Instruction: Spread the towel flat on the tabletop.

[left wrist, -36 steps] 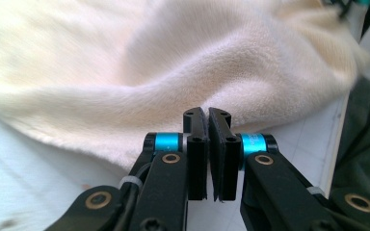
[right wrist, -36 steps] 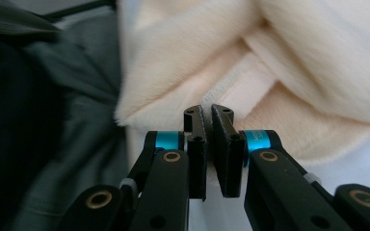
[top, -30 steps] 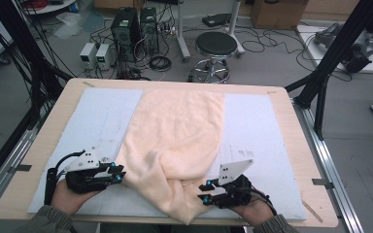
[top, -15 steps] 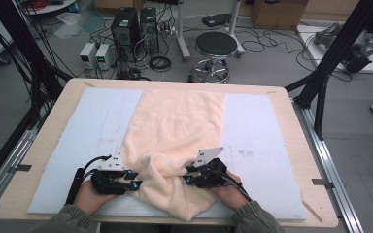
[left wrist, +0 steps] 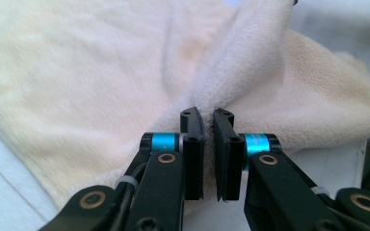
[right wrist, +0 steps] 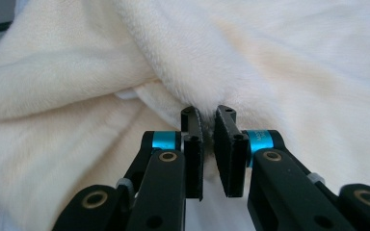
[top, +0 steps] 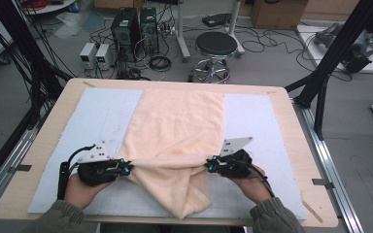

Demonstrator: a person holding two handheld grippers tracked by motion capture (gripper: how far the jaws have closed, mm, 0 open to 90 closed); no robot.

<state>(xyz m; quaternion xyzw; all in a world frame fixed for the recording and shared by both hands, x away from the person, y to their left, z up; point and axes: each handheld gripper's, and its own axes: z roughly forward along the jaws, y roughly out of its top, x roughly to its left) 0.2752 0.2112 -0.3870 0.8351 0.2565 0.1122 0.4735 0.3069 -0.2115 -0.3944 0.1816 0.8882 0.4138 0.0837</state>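
A cream fleece towel (top: 175,121) lies lengthwise down the middle of a pale blue mat (top: 102,111), and its near end is bunched into a fold. My left gripper (top: 122,168) pinches that fold at its left side and my right gripper (top: 208,167) at its right side, with a taut ridge of cloth stretched between them. In the left gripper view the left gripper (left wrist: 208,115) has a thick edge of the towel (left wrist: 77,72) nipped between its tips. The right gripper (right wrist: 208,118) likewise bites into the towel (right wrist: 270,48). Both pairs of jaws have just been closing on the cloth.
The mat rests on a wooden table (top: 46,145) with metal rails along both sides. Beyond the far edge stand a round stool (top: 216,46), computer towers (top: 131,24) and floor cables. A black frame post (top: 325,73) rises at the right corner.
Both grippers came inward onto the towel's near fold and closed on it. They have since drawn apart, pulling a ridge of cloth tight between them.
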